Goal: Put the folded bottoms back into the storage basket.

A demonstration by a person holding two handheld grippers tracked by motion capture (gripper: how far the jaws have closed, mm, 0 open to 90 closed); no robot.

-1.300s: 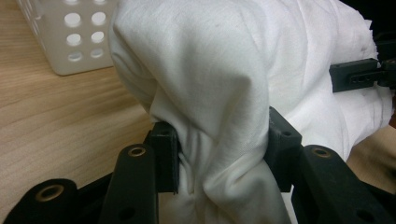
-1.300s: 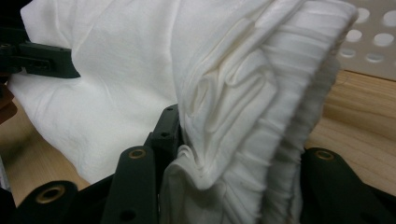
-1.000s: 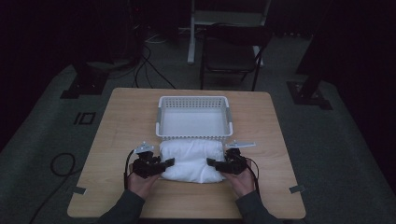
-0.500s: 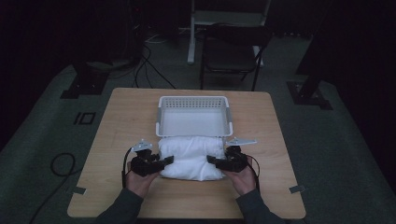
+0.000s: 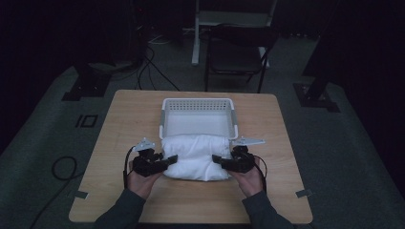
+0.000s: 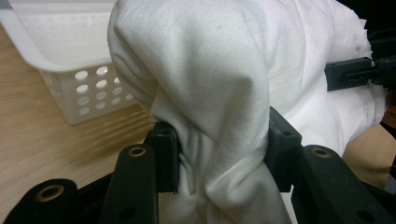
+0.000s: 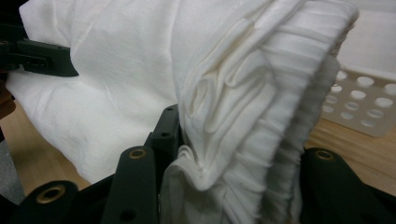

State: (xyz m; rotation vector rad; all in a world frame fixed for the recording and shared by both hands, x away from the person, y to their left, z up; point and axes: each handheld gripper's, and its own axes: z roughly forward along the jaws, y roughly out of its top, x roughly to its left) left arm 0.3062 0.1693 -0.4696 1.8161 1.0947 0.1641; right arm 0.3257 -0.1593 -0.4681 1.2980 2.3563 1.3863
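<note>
Fingers, left gripper (image 6: 219, 158): black pads (image 6: 166, 161) clamped on a bunched fold of the white cloth (image 6: 210, 93), fabric squeezed tight between them and spilling upward over the tips. Fingers, right gripper (image 7: 233, 163): likewise pressed onto a thick pleated wad of the same cloth (image 7: 196, 70), layered edges stacked between the pads (image 7: 166, 135).

Item: white cloth (image 5: 195, 156). A folded, puffy bundle lying on the wooden table (image 5: 124, 119), gripped at its two ends. Its far edge sits just against the near wall of the basket, slightly overlapping the rim. From above, the left gripper (image 5: 165, 161) bites the bundle's left end and the right gripper (image 5: 220, 160) its right end, both pointing inward toward each other.

Item: white basket (image 5: 198, 117). Rectangular, plastic, perforated sides, set at the table's centre beyond the cloth. In the left gripper view its perforated corner (image 6: 84, 88) stands just behind the cloth; in the right gripper view its holed wall (image 7: 364, 102) shows at the right.

Item: hands. The left hand (image 5: 142, 180) and the right hand (image 5: 249, 179) come in from the near edge in dark sleeves, each wrapped around its tool. A grey three-cornered plate tops each gripper.

Surroundings: dark room, a chair (image 5: 236, 52) beyond the table, cables on the floor (image 5: 153, 62).
</note>
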